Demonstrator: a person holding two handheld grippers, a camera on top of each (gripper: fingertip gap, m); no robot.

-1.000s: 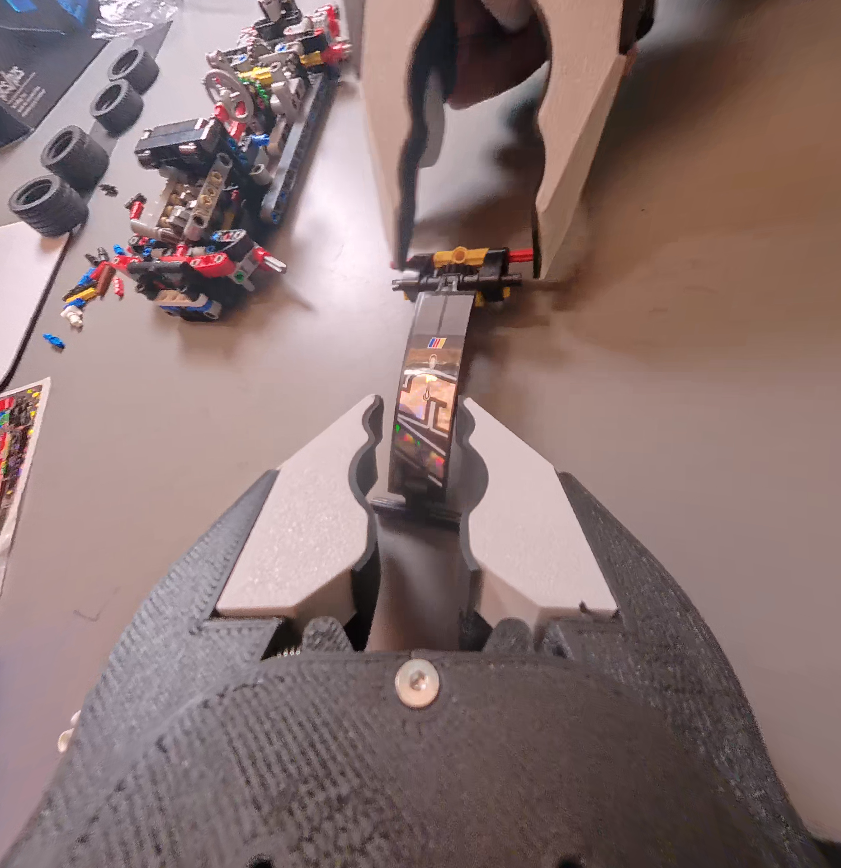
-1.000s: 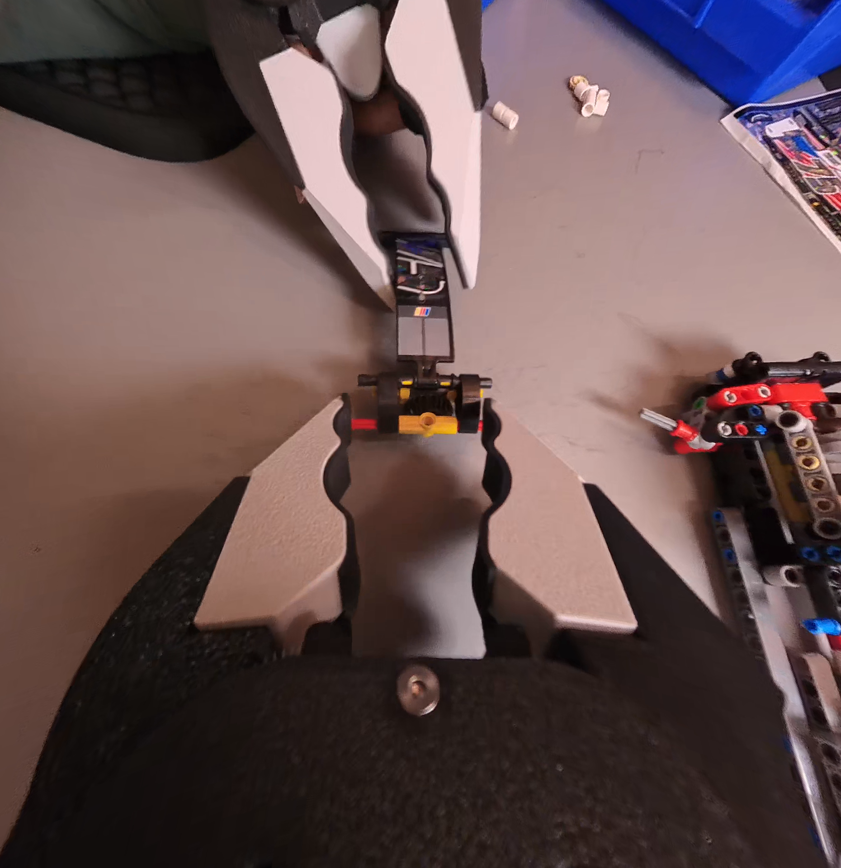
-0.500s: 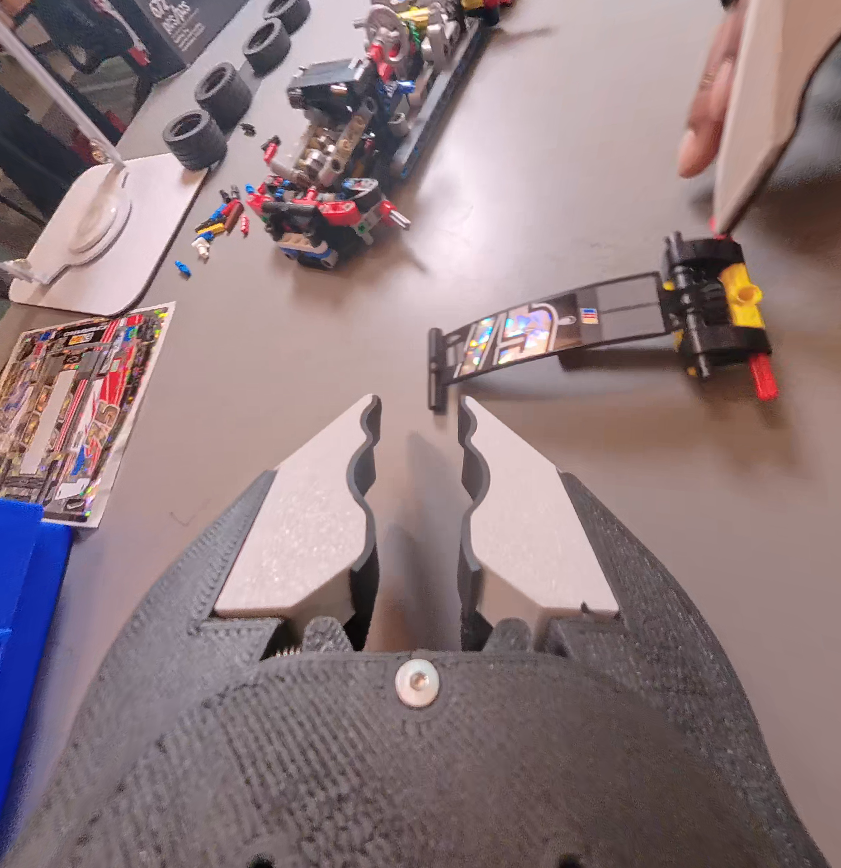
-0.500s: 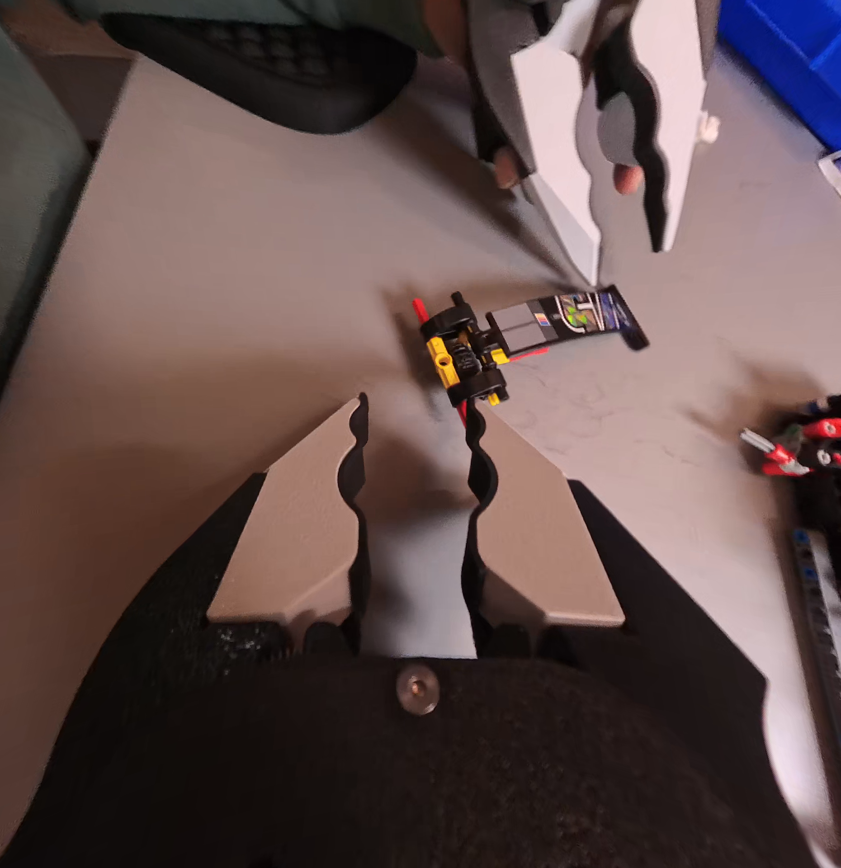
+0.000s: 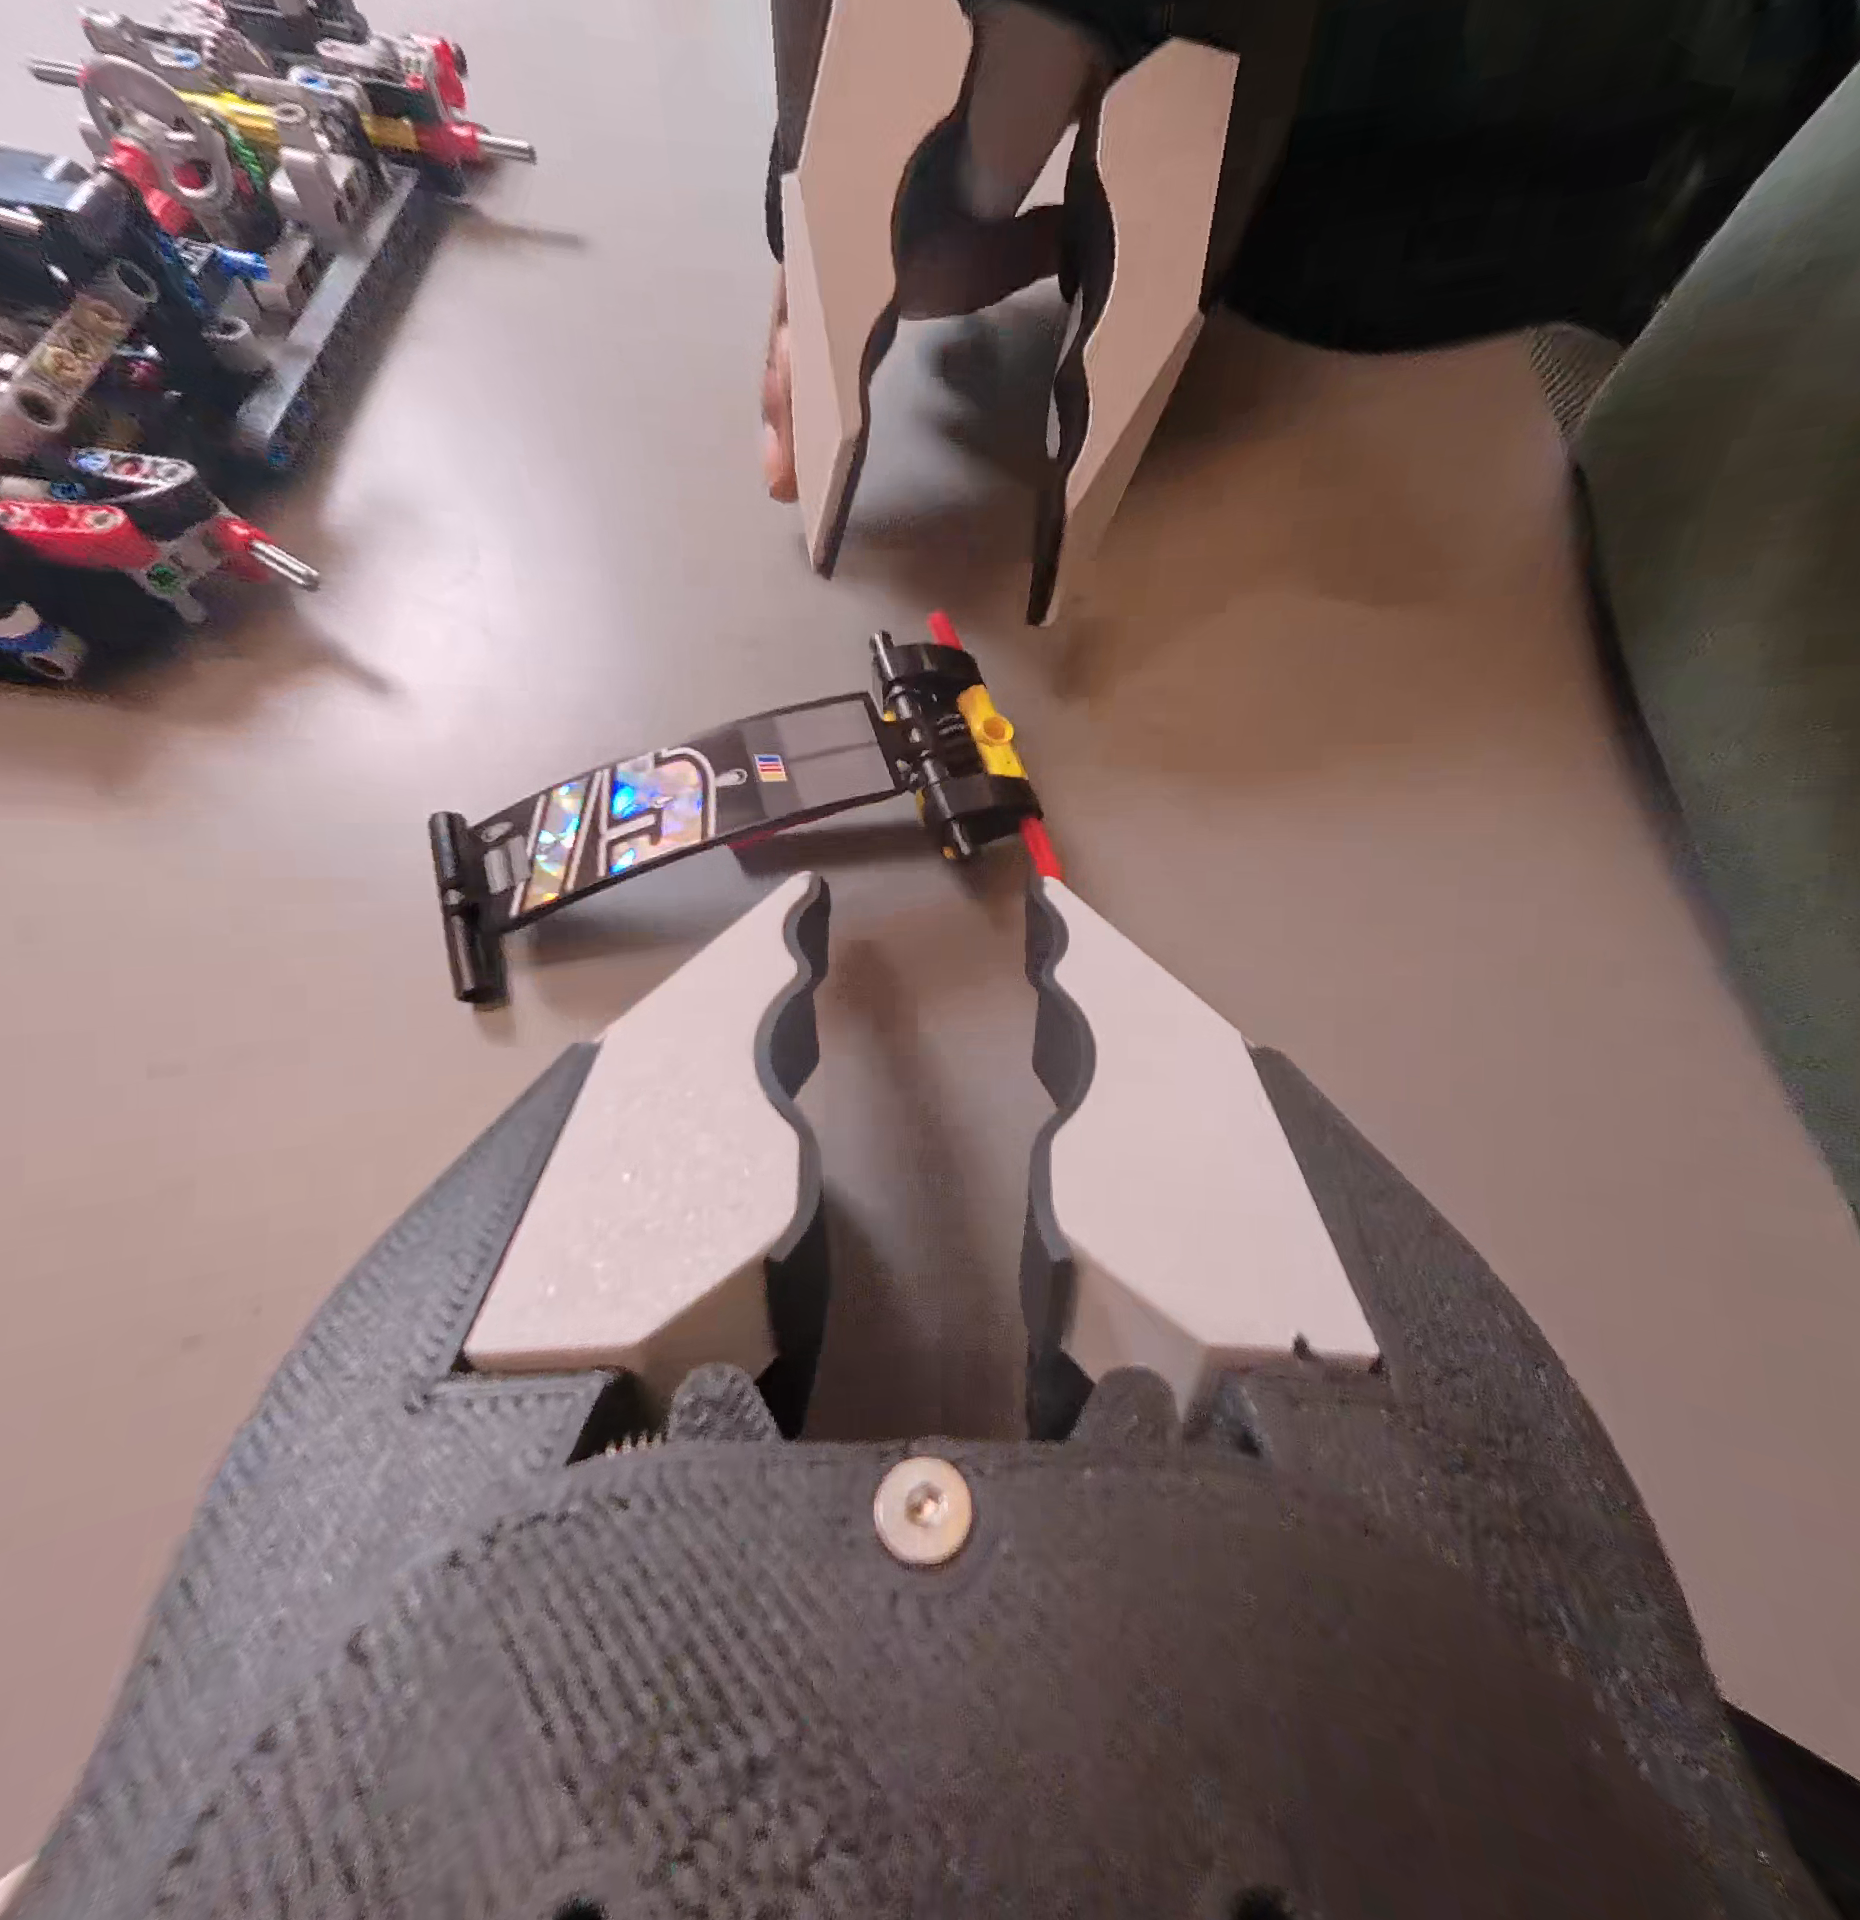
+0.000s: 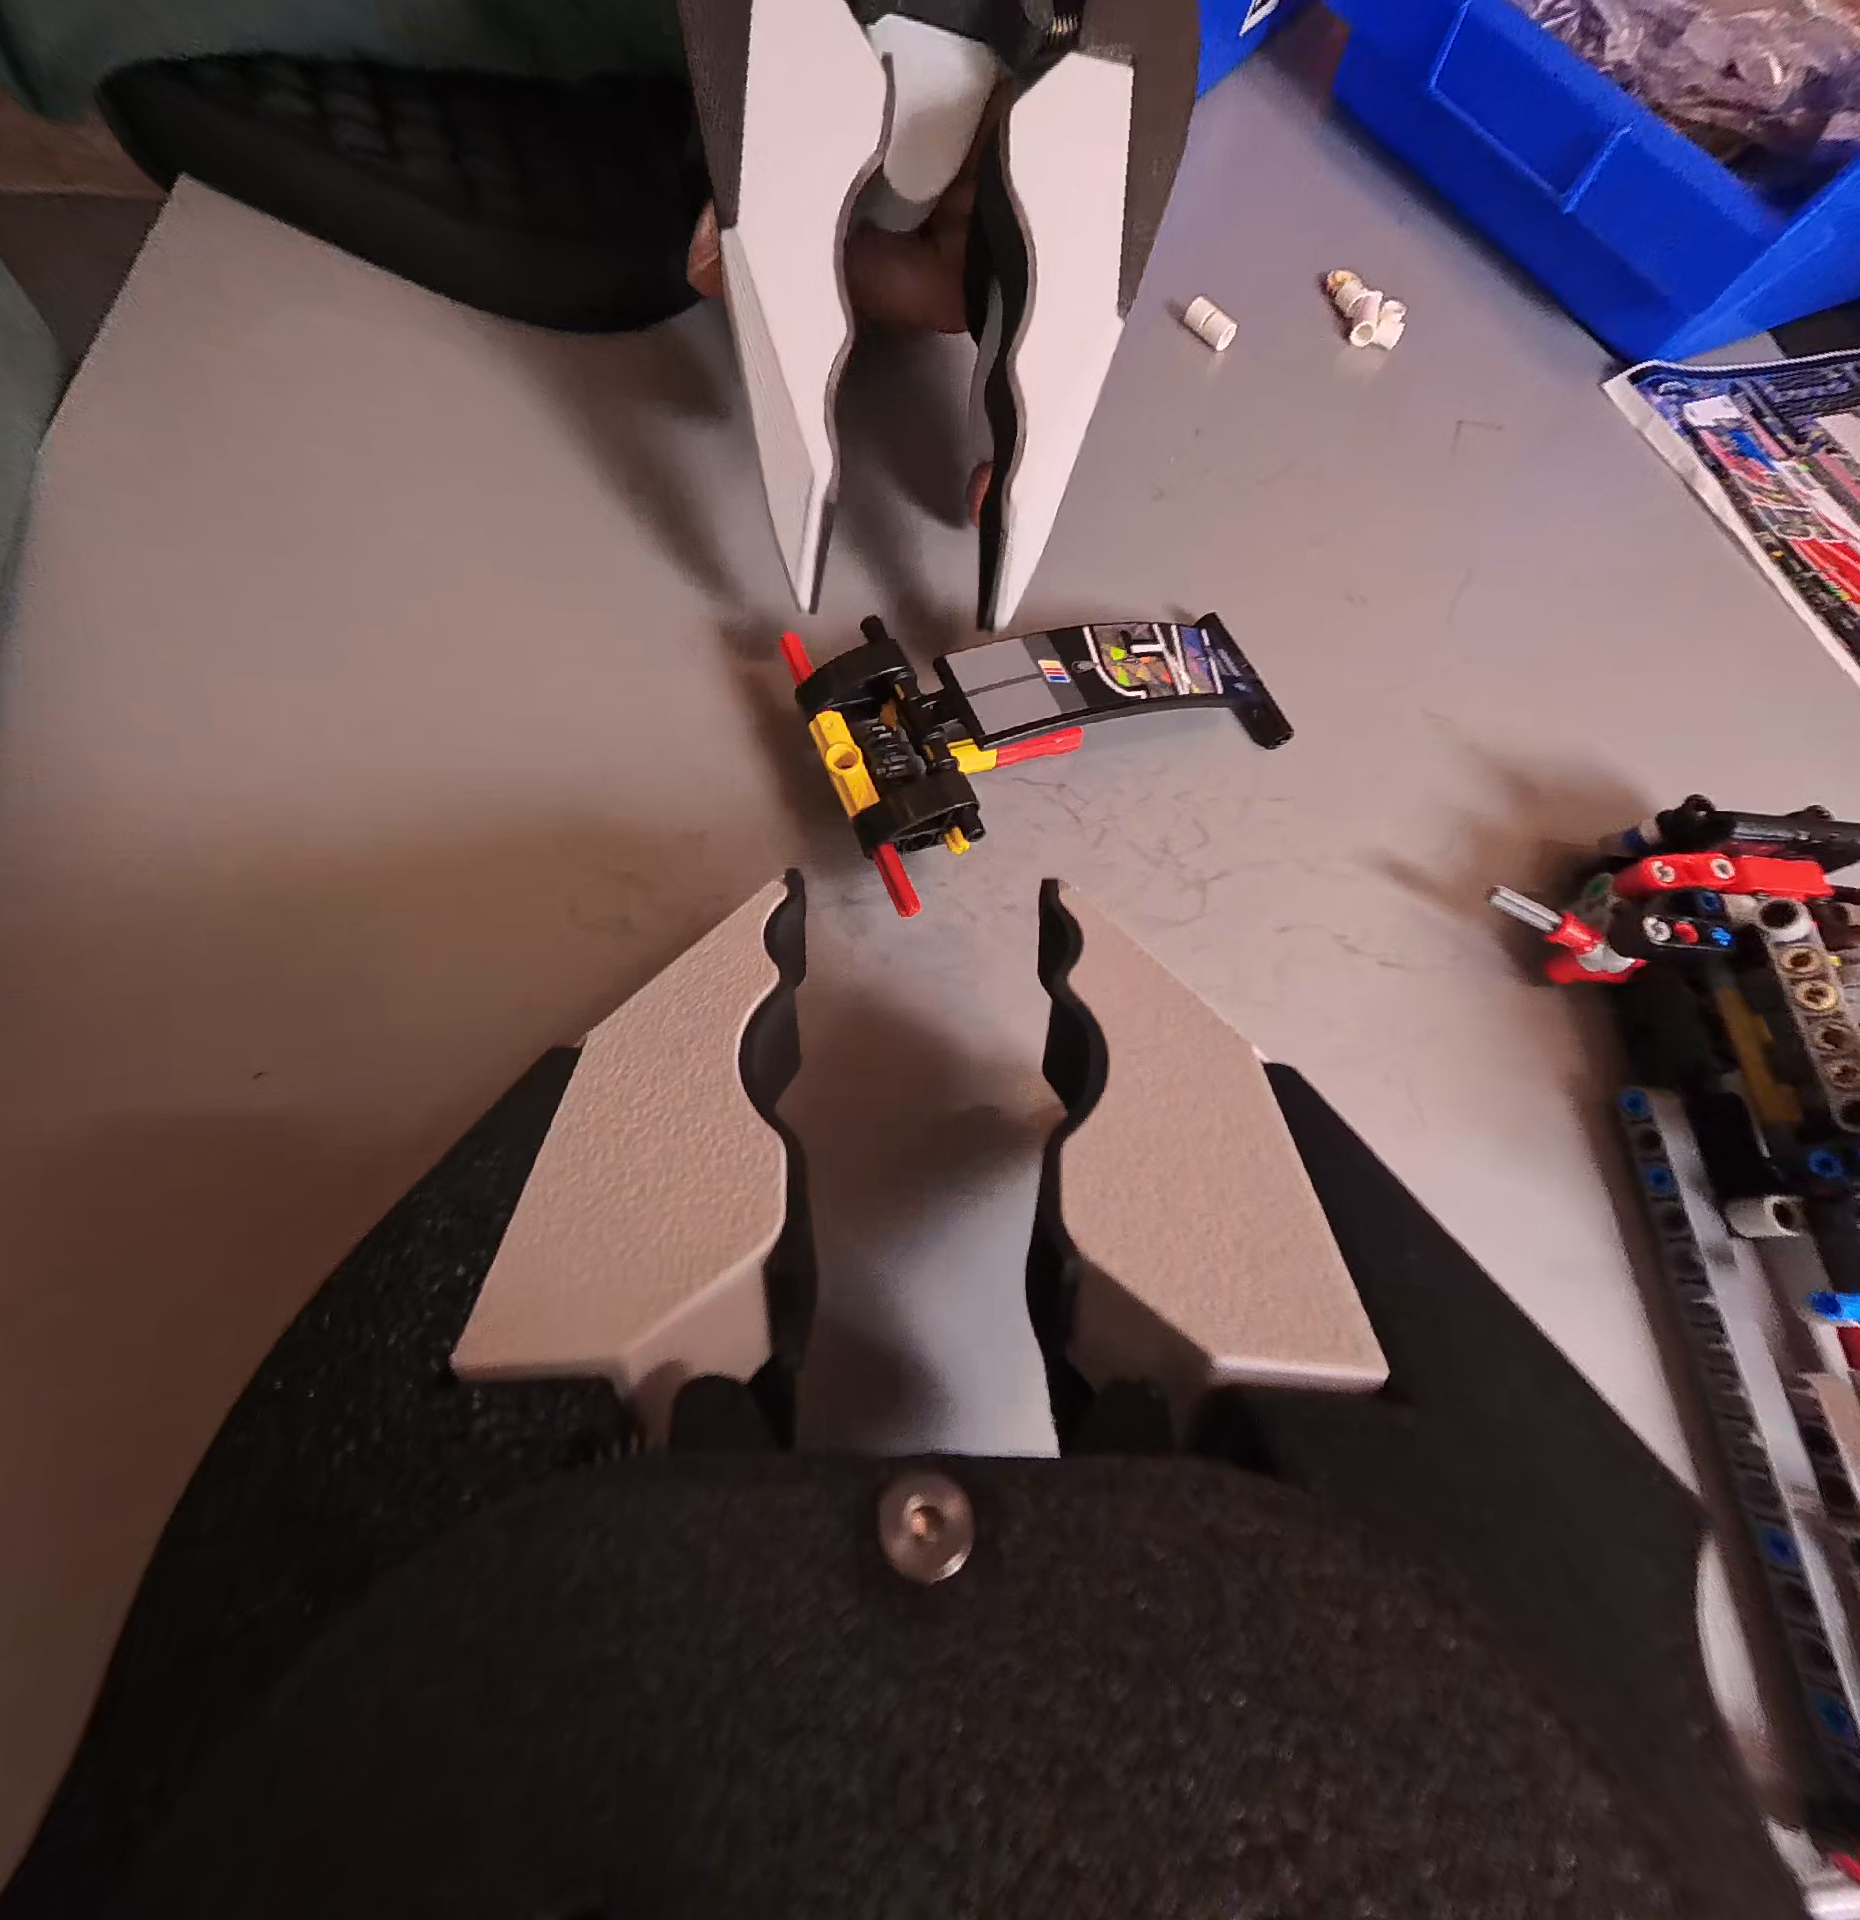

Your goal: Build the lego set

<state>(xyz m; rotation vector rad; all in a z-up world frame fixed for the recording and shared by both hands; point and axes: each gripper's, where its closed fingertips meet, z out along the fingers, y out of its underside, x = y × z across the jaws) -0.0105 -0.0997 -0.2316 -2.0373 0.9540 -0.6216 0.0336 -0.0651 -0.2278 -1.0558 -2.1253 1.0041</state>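
Grey desk (image 5: 282, 1039) now carries the released black curved stickered panel with yellow-black hinge block and red axle (image 5: 760, 800), both grippers' fingers spread and empty, left gripper (image 5: 921, 894) and right gripper (image 6: 915, 888) flanking it, so regrasping seems next.

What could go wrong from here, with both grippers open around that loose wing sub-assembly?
1. The wing sub-assembly lies loose on the table; a one-sided nudge from the right gripper may spin it.
2. Its red axle sticks out and could snag a fingertip.
3. The left gripper faces the right one closely; they may collide.
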